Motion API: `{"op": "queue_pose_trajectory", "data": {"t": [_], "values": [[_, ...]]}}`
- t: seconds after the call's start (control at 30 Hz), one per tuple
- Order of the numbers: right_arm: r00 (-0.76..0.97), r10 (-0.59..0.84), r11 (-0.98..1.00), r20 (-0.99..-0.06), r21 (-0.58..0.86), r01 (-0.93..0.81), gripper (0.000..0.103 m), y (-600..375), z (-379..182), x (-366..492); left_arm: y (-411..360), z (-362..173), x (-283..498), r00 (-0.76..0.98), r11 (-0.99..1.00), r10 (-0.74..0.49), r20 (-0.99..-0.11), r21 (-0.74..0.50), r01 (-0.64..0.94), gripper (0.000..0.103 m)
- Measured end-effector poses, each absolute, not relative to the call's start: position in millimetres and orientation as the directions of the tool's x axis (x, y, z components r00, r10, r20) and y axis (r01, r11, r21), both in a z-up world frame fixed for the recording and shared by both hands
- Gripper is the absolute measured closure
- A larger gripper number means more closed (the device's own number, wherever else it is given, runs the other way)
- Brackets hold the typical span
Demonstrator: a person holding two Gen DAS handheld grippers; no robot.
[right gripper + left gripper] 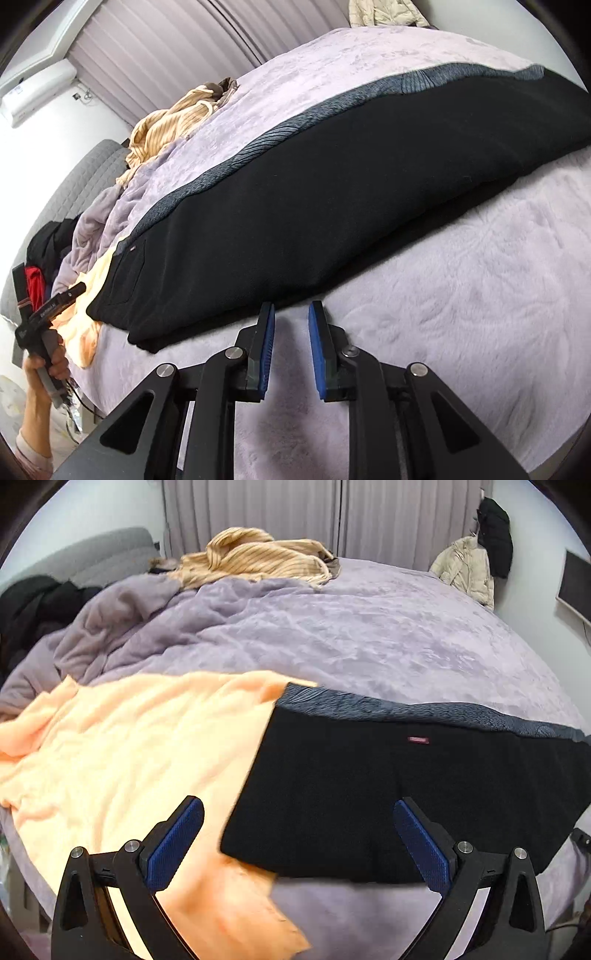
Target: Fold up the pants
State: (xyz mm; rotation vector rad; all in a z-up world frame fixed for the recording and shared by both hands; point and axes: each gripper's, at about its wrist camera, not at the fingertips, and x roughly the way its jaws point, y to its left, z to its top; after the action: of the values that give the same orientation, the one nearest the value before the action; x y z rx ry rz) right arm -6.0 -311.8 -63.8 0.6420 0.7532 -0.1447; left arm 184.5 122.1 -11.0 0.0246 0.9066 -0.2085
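At the far left of the bed, a heap of black clothing (33, 598) lies against the grey padded headboard (110, 550), with a rumpled lilac blanket (155, 627) beside it and a tan ribbed sweater (255, 557) bunched behind. A peach fleece blanket (122, 738) spreads over the near left part of the lilac bedspread (388, 635). The left claw (298, 843) hangs above the peach blanket's edge with its blue pads (173, 845) spread wide apart and nothing between them; one pad is over the peach fleece, the other over the black pants (388, 794). From the right wrist view, a hand (44, 373) is seen gripping that tool's handle at the bed's left edge. The pants lie flat and lengthwise across the bed, waistband end resting on the peach blanket, with grey patterned lining showing along the far edge. The right claw (291, 350) sits just at the pants' near edge, its pads close together with a narrow gap, gripping nothing. A cream jacket (465, 568) hangs at the far right wall.
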Motion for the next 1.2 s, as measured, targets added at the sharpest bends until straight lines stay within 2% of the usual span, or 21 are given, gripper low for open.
{"op": "queue_pose_trajectory", "data": {"t": [0.13, 0.2, 0.33, 0.5, 0.63, 0.7, 0.87, 1.03, 1.13, 1.2], "values": [[0.736, 0.152, 0.788, -0.659, 0.53, 0.312, 0.081, -298.1, -57.2, -5.2, 167.6, -34.7, 185.9, 0.496, 0.939, -0.338, -0.8, -0.256, 0.228, 0.0], [0.735, 0.178, 0.777, -0.655, 0.552, 0.303, 0.081, -289.0, -53.1, -0.6, 166.9, -37.7, 182.6, 0.469, 0.912, -0.403, -0.786, -0.305, 0.274, 0.0], [0.731, 0.194, 0.787, -0.655, 0.549, 0.283, 0.081, -268.9, -41.7, 7.1, 152.0, -39.2, 190.5, 0.412, 0.857, -0.498, -0.763, -0.36, 0.368, 0.0], [0.719, 0.209, 0.805, -0.663, 0.534, 0.258, 0.081, -250.1, -30.6, 18.0, 138.8, -37.2, 187.1, 0.388, 0.833, -0.505, -0.771, -0.317, 0.454, 0.001], [0.709, 0.231, 0.812, -0.666, 0.534, 0.236, 0.081, -240.3, -28.4, 25.0, 152.0, -30.9, 181.9, 0.379, 0.798, -0.573, -0.727, -0.389, 0.46, 0.001], [0.703, 0.241, 0.814, -0.669, 0.534, 0.229, 0.081, -236.0, -29.3, 28.0, 153.1, -32.7, 178.0, 0.379, 0.809, -0.545, -0.748, -0.35, 0.472, 0.001], [0.689, 0.265, 0.807, -0.675, 0.547, 0.225, 0.081, -231.3, -35.0, 31.4, 146.2, -68.6, 164.5, 0.362, 0.865, -0.344, -0.866, -0.142, 0.481, 0.001], [0.682, 0.268, 0.805, -0.68, 0.547, 0.229, 0.081, -232.1, -36.6, 27.9, 139.2, -44.6, 152.2, 0.455, 0.888, -0.306, -0.836, -0.078, 0.453, 0.001], [0.687, 0.265, 0.8, -0.676, 0.552, 0.235, 0.067, -235.8, -36.2, 24.6, 125.6, -23.8, 147.6, 0.498, 0.894, -0.314, -0.809, -0.076, 0.442, 0.001], [0.69, 0.268, 0.793, -0.672, 0.561, 0.238, 0.064, -237.5, -37.1, 21.9, 113.2, -12.6, 143.3, 0.52, 0.893, -0.329, -0.788, -0.079, 0.444, 0.001]]}}
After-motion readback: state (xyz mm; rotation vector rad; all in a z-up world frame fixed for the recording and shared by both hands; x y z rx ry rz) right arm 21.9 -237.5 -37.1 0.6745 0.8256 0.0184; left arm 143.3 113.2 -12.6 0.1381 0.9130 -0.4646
